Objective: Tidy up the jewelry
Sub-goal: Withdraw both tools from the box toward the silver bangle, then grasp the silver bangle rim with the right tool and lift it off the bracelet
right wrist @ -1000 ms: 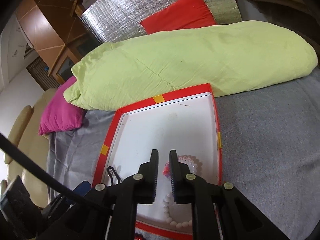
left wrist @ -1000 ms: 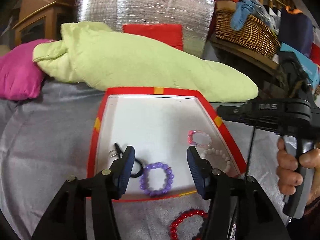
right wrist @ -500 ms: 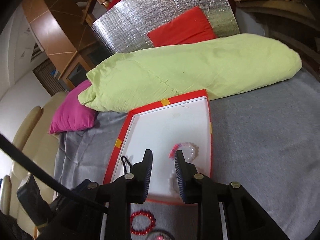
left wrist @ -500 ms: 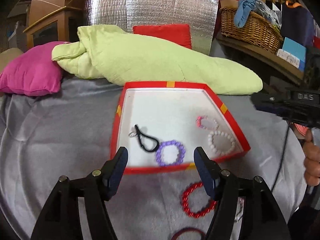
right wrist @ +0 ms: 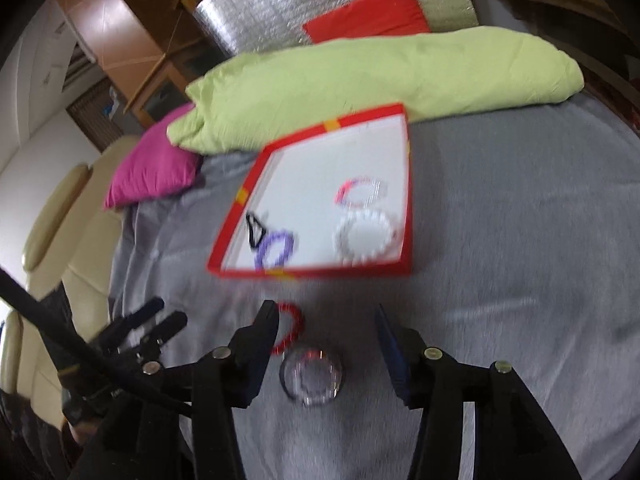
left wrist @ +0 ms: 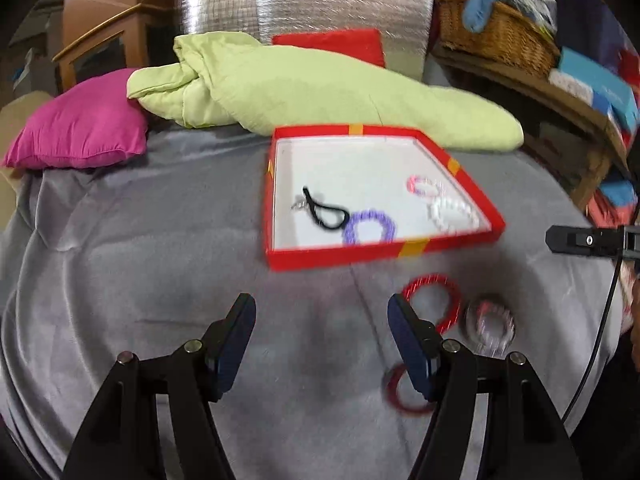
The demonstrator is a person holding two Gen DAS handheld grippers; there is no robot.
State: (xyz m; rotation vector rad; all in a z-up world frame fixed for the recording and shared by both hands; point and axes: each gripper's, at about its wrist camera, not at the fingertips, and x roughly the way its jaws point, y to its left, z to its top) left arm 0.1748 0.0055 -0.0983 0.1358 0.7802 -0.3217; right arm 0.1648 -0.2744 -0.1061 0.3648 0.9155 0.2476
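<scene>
A red-rimmed white tray (left wrist: 384,254) (right wrist: 409,200) lies on the grey bedcover. In it are a purple bead bracelet (left wrist: 370,227) (right wrist: 275,249), a black loop (left wrist: 326,213), a white bead bracelet (left wrist: 452,214) (right wrist: 365,238) and a pink-and-clear bracelet (left wrist: 426,186) (right wrist: 362,192). On the cover in front of the tray lie a red bead bracelet (left wrist: 434,300) (right wrist: 290,328), a clear bracelet (left wrist: 490,324) (right wrist: 312,376) and a red bangle (left wrist: 400,390). My left gripper (left wrist: 320,340) is open and empty, left of them. My right gripper (right wrist: 326,350) is open, over the clear bracelet.
A light green duvet (left wrist: 320,92) and a pink pillow (left wrist: 80,124) lie behind the tray. A wicker basket (left wrist: 496,28) and shelves stand at the right. A cream sofa (right wrist: 60,240) is at the left.
Both grippers have pulled back from the tray toward the near bedcover. The right gripper's jaws have opened wide. The loose bracelets in front of the tray have come into view.
</scene>
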